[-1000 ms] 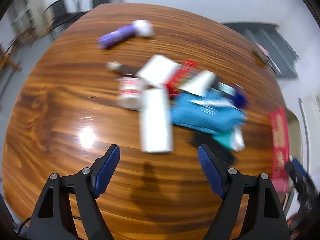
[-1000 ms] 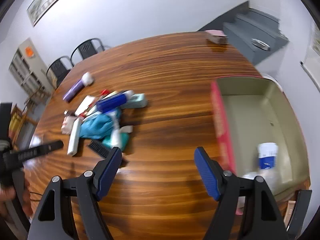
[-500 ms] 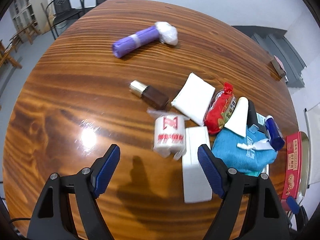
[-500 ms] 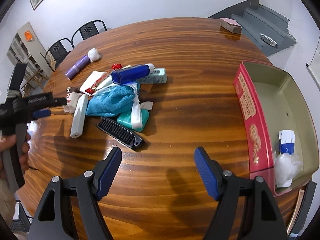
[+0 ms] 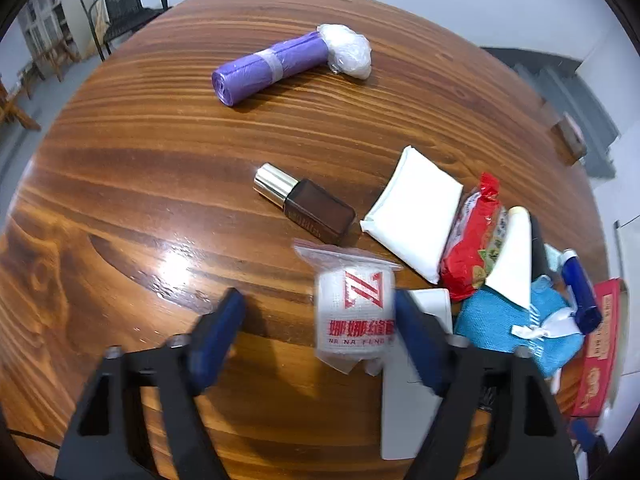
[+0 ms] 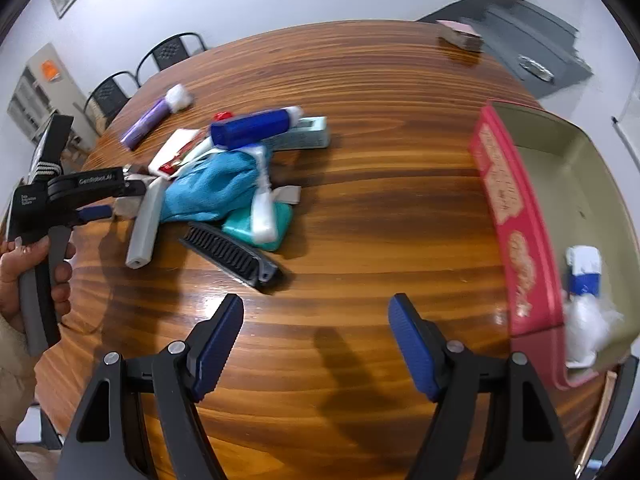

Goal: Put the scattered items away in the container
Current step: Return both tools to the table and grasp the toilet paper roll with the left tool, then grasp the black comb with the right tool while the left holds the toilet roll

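Note:
A white roll in a clear bag with red print [image 5: 354, 312] lies between the jaws of my left gripper [image 5: 316, 304], which are closing. Its right finger is against the roll and its left finger stands apart from it. The pile beside the roll holds a brown bottle [image 5: 308, 210], a white packet [image 5: 416, 208], a red snack bag [image 5: 472, 240] and a blue cloth [image 5: 504, 324]. My right gripper [image 6: 316, 304] hangs open over bare wood, just short of a black comb [image 6: 232, 252]. The red container [image 6: 504, 208] sits to its right with a few items inside.
A purple bag roll [image 5: 272, 66] lies alone farther back on the round wooden table [image 5: 160, 140]. A long white box [image 5: 404, 408] rests under my left gripper's right finger. Chairs stand beyond the table. A small box [image 6: 460, 38] sits at the far edge.
My left gripper came down and forward over the white roll, and its jaws narrowed around it. My right gripper sank a little toward the table and stayed open.

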`<state>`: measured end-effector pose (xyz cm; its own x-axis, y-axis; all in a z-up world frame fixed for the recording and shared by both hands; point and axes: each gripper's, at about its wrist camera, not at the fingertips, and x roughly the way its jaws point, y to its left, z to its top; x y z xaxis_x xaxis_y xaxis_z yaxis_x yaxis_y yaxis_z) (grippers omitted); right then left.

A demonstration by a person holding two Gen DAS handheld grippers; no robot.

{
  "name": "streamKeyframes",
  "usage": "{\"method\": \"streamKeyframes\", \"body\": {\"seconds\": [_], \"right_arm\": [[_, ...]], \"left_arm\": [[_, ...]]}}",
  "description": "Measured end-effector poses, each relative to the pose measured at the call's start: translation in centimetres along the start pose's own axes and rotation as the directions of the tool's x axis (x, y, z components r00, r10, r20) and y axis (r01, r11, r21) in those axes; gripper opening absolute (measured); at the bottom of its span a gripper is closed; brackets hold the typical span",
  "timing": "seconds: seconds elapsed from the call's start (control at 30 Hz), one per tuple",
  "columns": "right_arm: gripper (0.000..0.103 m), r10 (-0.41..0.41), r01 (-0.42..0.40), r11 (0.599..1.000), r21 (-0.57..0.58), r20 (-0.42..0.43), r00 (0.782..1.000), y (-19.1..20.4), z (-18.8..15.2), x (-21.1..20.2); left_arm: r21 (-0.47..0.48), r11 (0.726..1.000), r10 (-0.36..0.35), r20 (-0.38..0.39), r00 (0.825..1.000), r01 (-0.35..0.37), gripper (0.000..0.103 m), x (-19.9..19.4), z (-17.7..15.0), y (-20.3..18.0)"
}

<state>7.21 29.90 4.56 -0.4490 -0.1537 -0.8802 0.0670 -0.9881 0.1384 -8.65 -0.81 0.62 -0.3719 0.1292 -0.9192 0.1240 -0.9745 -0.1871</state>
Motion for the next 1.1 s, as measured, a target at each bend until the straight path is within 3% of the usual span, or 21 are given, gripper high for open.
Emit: {"method": "streamKeyframes", "body": {"seconds": [0.03, 0.2, 0.67, 0.83, 1.1], "right_arm": [[0.078, 0.013, -0.013, 1.000, -0.012, -0.004, 1.000, 0.3, 0.1, 0.2], [0.078, 0.076, -0.078, 0.993, -0.093, -0.020, 0.997, 2.1, 0.6, 1.6], [0.078, 0.116, -0.133, 0.968, -0.214, -0.094, 0.989, 4.7, 2.5, 6.4], [0.072, 0.162, -0.195, 0.938, -0.286, -0.135, 0.977, 6.7, 1.4, 6.1], [0.053, 0.081, -0.114, 0.920, -0.376, -0.103, 0.991, 8.7, 1.8, 6.5]], "left_arm": [[0.016, 1.000, 0.010, -0.001, 1.000, -0.010, 0.039, -0.1, -0.2, 0.0], [0.030, 1.000, -0.003, 0.001, 1.000, 0.003, 0.039, -0.8, -1.6, 0.5], [0.026, 0.999, 0.035, -0.001, 0.999, -0.035, 0.039, -3.7, -5.7, 1.9], [0.002, 0.998, 0.056, -0.016, 0.998, -0.056, 0.039, -4.2, -7.2, 2.5], [-0.014, 0.997, 0.071, -0.029, 0.997, -0.072, 0.039, -5.1, -9.9, 3.3]]}}
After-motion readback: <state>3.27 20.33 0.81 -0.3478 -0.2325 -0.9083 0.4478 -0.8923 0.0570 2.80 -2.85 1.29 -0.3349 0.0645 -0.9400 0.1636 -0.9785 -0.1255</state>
